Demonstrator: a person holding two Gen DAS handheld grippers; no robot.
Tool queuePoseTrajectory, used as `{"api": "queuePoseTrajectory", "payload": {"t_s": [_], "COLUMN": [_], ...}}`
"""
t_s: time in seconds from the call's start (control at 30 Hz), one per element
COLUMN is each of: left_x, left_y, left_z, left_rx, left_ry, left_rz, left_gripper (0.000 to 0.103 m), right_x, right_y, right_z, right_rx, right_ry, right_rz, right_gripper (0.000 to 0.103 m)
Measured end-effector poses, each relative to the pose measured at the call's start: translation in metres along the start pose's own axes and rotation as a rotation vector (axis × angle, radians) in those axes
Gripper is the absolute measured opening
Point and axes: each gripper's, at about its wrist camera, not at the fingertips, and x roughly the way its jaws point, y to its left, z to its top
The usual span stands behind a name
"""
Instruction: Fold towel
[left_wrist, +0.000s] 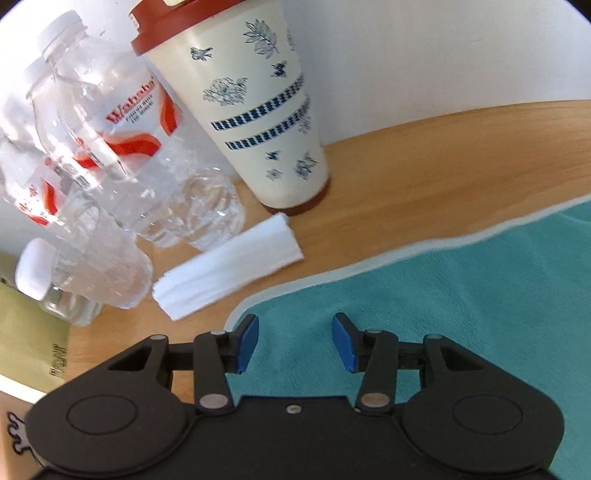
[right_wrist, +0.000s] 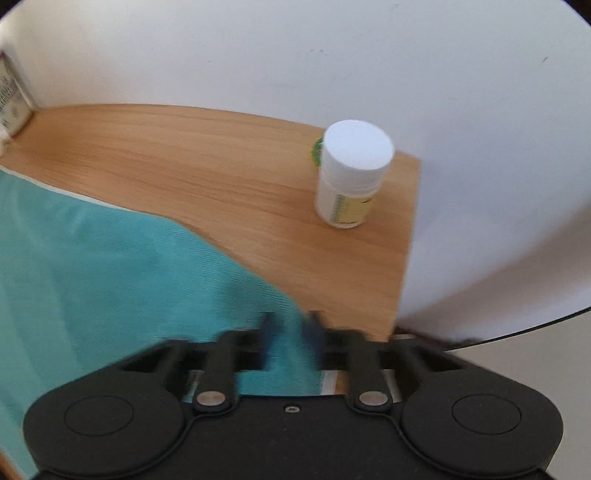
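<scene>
teal towel spread flat on the wooden surface, pale-trimmed far edge running roughly left to right across both views. left gripper spread wide, nothing between the blue pads, poised just over a rounded corner of the towel – corner right beside the left pad, cloth stretching away to the right and toward the camera. right gripper blurred, jaws narrowed with a strip of the towel's right edge between them – looks pinched, though hard to be sure. clutter near the left corner: folded white tissue, clear bottles, patterned cup. white pill bottle well apart on the right. whether flat single layer or already doubled – cannot tell.
</scene>
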Motion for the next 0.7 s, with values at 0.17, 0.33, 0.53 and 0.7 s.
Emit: {"api": "queuePoseTrajectory", "payload": {"t_s": [0.17,0.33,0.53,0.7], "left_x": [0.008,-0.009,-0.044,-0.059], "left_y": [-0.004,0.005,0.015,0.006], "left_z": [0.014,0.018,0.005,-0.021], "left_rx": [0.003,-0.038,-0.086,-0.098], "left_ry": [-0.003,-0.026,-0.038,0.009], "left_rz": [0.067,0.058,0.025,-0.008], "left_gripper": [0.045,0.042,0.045,0.049], "right_x": [-0.003,0.001,-0.001,-0.016], "right_y": [0.002,0.005,0.001,0.028], "right_z": [0.009,0.008,0.012,0.01], "right_rx": [-0.007,-0.033,0.002,-0.114], "right_ry": [0.009,0.041,0.048,-0.014], "right_rz": [0.001,0.022,0.081,0.018], "right_gripper": [0.008,0.057,0.009,0.01]}}
